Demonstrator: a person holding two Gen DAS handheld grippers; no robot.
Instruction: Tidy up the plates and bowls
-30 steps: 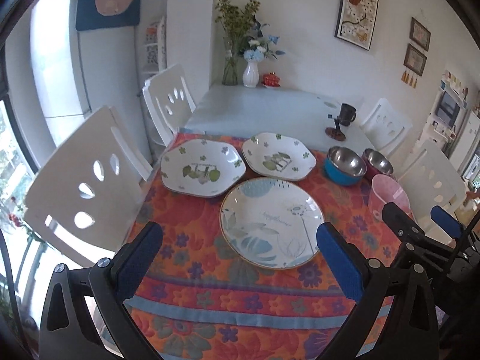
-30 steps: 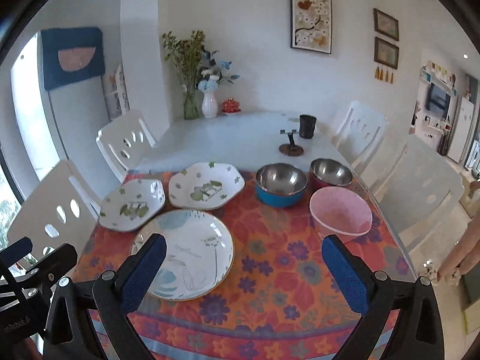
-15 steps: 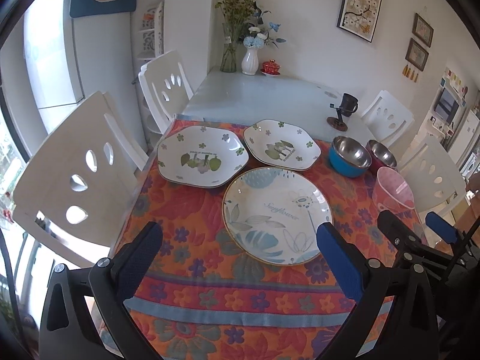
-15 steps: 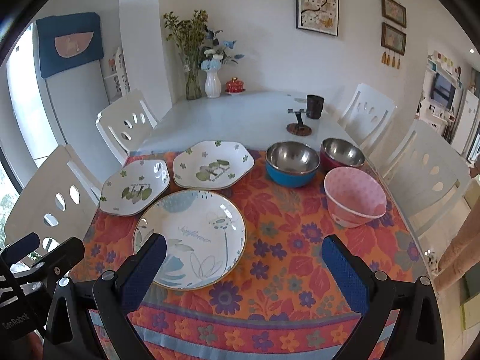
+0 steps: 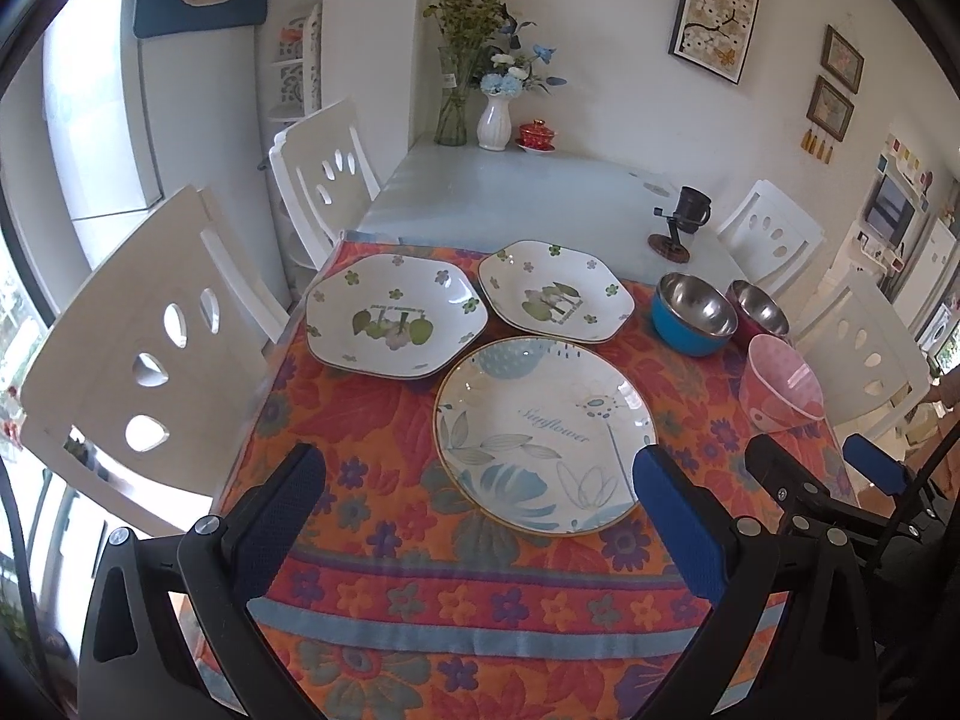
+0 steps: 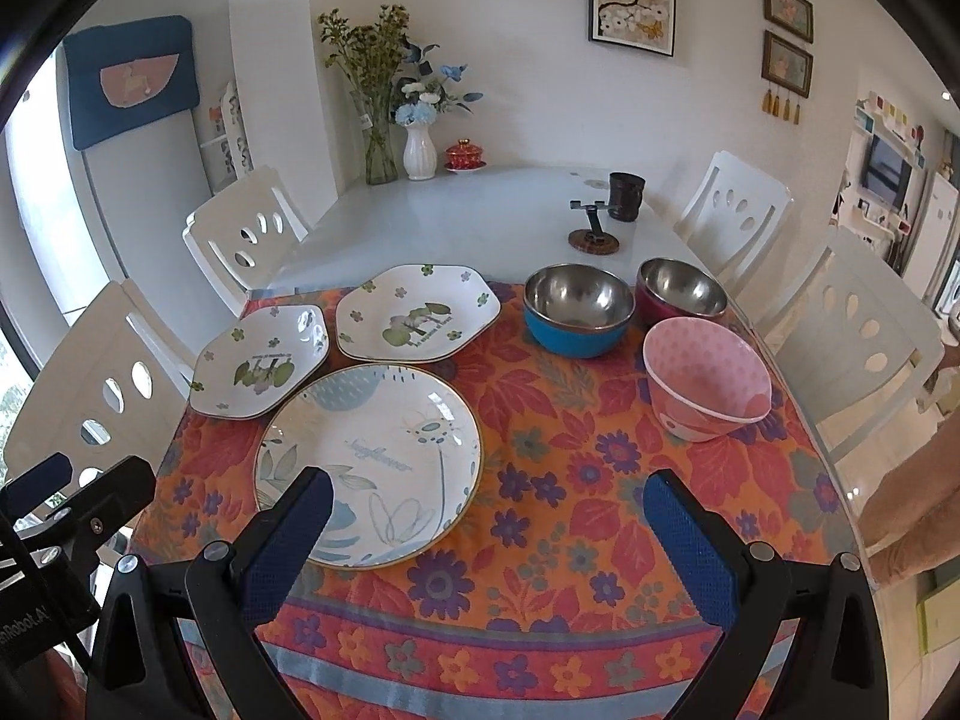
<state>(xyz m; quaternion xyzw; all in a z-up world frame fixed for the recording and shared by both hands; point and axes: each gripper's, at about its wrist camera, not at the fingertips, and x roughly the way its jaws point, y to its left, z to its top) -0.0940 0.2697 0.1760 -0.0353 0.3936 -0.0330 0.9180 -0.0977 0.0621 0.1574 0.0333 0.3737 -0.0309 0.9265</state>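
— Where do we stand with the dishes?

— Nothing is stacked yet. The round plate (image 5: 545, 435) lies flat near the front edge of the desk (image 5: 540, 192), on the flowered cloth (image 5: 480, 594). Behind it sit the two hexagonal plates, the left one (image 5: 393, 315) touching or just overlapping the round plate's rim, the right one (image 5: 555, 291) just beside it. Along the right edge we have the blue bowl (image 6: 579, 309), the red bowl (image 6: 681, 288) behind it and the pink bowl (image 6: 708, 384) nearest us.

— And our tools?

— Both spread wide and carrying nothing. The left tool (image 5: 480, 480) hangs above the front edge with the round plate straight ahead of it, its right finger over the plate's near rim. The right tool (image 6: 489, 507) hovers further right, the pink bowl ahead and to its right.

— So which goes first?

— We judge the left one is nearer the plates, the right one nearer the bowls (a round plate has no long axis, so any rim approach serves). Open cloth lies between the plates and bowls and along the front; the rear half of the desk is mostly bare, apart from the vases (image 6: 419, 151) at the far edge.
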